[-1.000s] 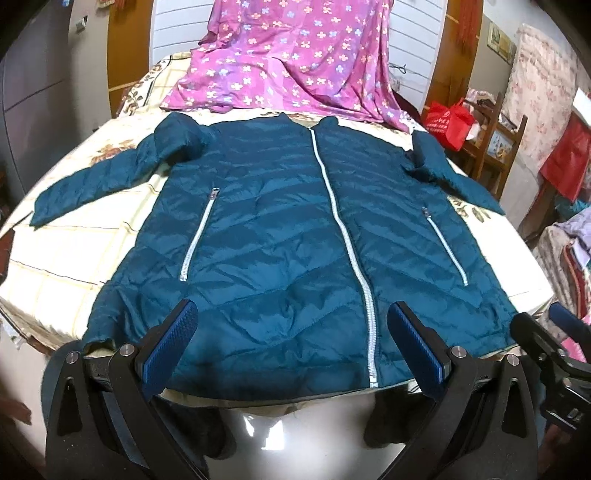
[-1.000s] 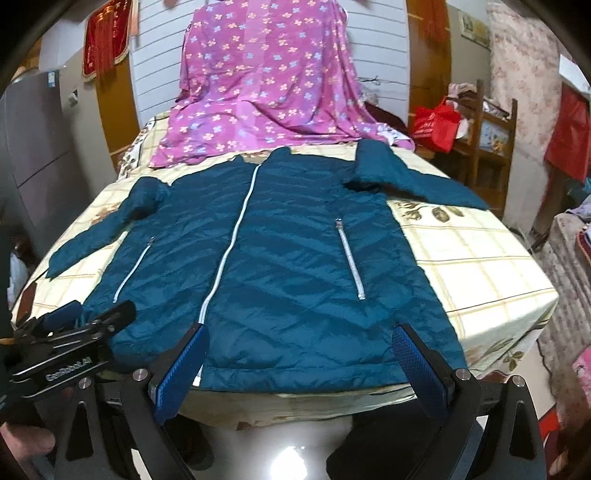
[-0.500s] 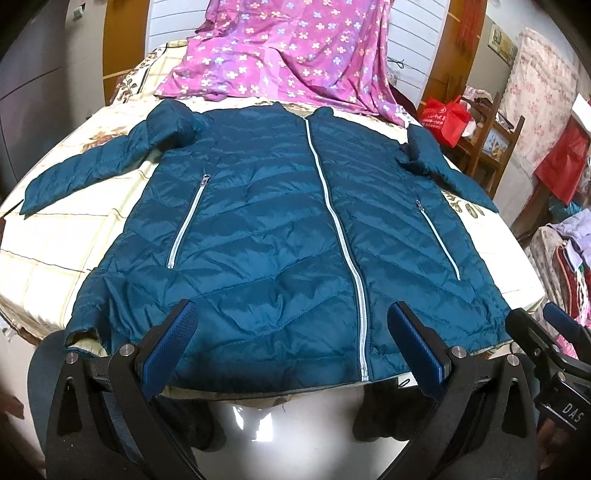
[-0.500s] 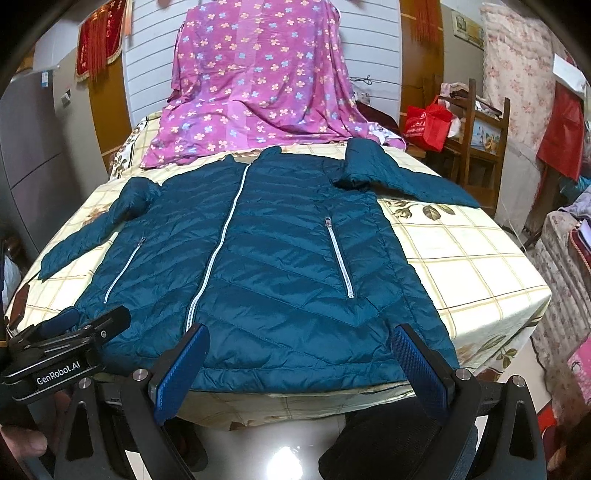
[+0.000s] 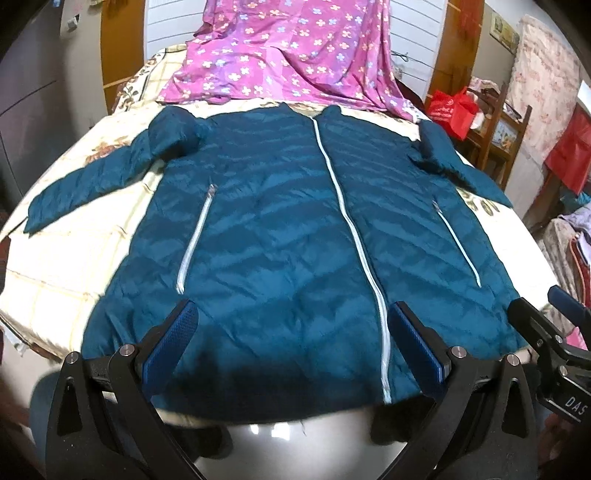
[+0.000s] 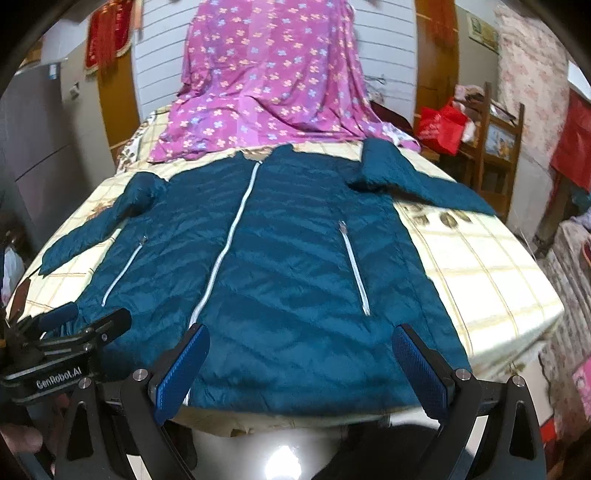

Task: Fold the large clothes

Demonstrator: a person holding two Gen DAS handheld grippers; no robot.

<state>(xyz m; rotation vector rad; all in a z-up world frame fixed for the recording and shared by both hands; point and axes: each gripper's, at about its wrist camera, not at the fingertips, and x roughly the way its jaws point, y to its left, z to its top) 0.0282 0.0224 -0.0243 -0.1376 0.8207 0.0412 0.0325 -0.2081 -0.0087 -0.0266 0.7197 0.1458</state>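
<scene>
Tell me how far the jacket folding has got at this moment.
Done: the jacket lies spread flat on the bed, front up, zipped, sleeves out to both sides. In hand: nothing; the left gripper and right gripper are open over the hem. Left: every fold.

White lettering "GenRobot.AI" on the black body of the left gripper (image 6: pixel 66 328), seen at the lower left of the right wrist view; fully legible. White letters "DAS" on the black body of the right gripper (image 5: pixel 546 325), at the lower right edge of the left wrist view; cut off by the frame, rest not readable. Small framed sign (image 6: pixel 480 31) high on the far wall, print too small to read. Red bag (image 5: pixel 452 110) beside the bed: pale marks on it, blurred, illegible.
</scene>
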